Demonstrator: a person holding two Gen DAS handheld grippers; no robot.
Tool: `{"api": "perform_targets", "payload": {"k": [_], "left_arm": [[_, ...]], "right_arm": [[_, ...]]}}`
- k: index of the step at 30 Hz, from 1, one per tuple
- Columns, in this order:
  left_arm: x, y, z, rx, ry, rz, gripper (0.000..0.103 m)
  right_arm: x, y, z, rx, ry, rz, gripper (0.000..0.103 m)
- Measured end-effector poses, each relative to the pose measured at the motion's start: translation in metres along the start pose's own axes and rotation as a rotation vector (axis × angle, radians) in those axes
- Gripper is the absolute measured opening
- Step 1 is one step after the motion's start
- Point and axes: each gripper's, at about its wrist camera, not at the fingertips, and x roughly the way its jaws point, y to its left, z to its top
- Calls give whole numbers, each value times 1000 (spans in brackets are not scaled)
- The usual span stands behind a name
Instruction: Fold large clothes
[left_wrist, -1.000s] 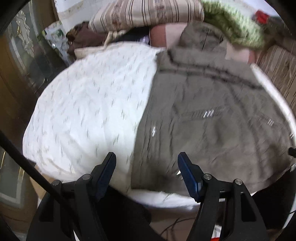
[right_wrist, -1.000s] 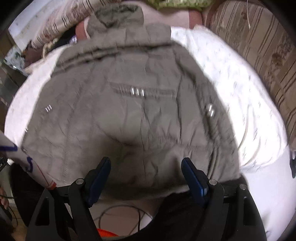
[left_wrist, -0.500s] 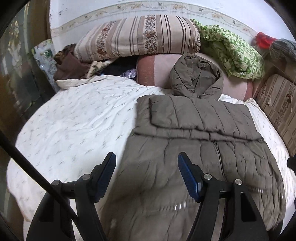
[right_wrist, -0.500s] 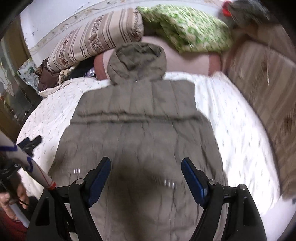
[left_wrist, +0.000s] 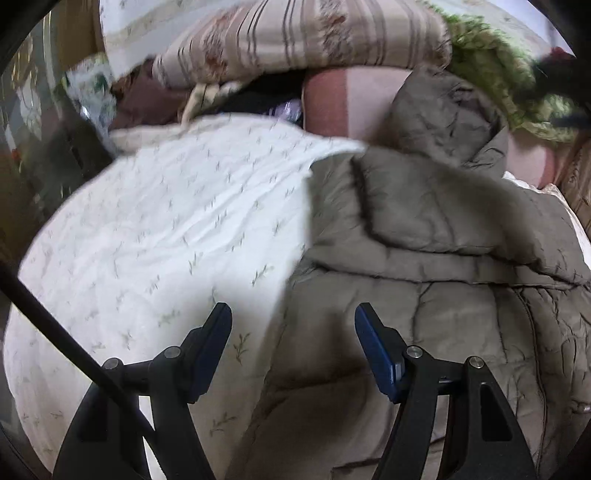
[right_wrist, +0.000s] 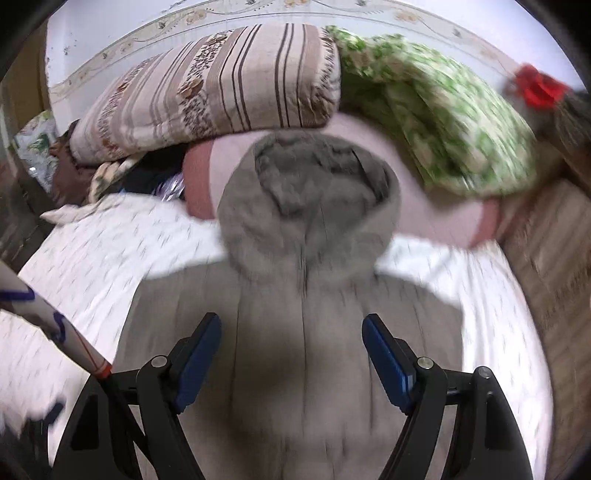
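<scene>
Olive-brown quilted fabric filled the left wrist view: the hooded jacket (left_wrist: 443, 280) lay flat on the white sprigged bedspread (left_wrist: 166, 229); the left gripper (left_wrist: 293, 317) gaped wide over the jacket's left edge, holding nothing; no writing could be read. In the right wrist view, blurred, the right gripper (right_wrist: 291, 330) stood wide and empty above the jacket's middle, its hood (right_wrist: 310, 206) against a pink cushion (right_wrist: 229, 162) beneath a striped pillow (right_wrist: 207, 92).

Olive puffer jacket (right_wrist: 303, 354) flat on bed, hood (right_wrist: 310, 206) w/ pillows.
</scene>
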Motion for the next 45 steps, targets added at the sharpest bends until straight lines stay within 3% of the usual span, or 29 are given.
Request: {"api": "perform_targets", "payload": {"k": [2, 9, 17, 19, 21, 23, 25, 31, 36, 38, 42, 45], "left_arm": [[7, 5, 4, -32, 22, -35, 68], [23, 10, 8, -23, 56, -44, 68], [45, 23, 6, -95, 145, -102, 68], [47, 22, 7, -91, 145, -100, 68], [47, 20, 7, -82, 143, -93, 68], [46, 19, 8, -77, 141, -90, 68], [44, 18, 9, -73, 135, -86, 68], [34, 26, 12, -90, 111, -73, 68], [26, 40, 15, -129, 91, -68, 68], [22, 47, 17, -145, 77, -52, 68], [20, 61, 19, -182, 64, -25, 68], [19, 70, 21, -200, 59, -2, 68]], "right_arm": [[23, 8, 29, 13, -22, -23, 82], [100, 37, 123, 111, -40, -19, 82], [180, 57, 166, 94, 35, -96, 82], [193, 56, 167, 95, 59, -101, 69], [198, 54, 164, 91, 85, -79, 15], [191, 54, 158, 89, 96, -48, 12], [169, 57, 152, 44, 56, -73, 10], [64, 57, 116, 1, -10, 16, 8], [-34, 59, 38, -25, -31, 105, 7], [-52, 60, 0, 5, -7, 144, 7], [-54, 61, -80, 95, 75, 194, 7], [-15, 66, -122, 170, 177, 206, 7]]}}
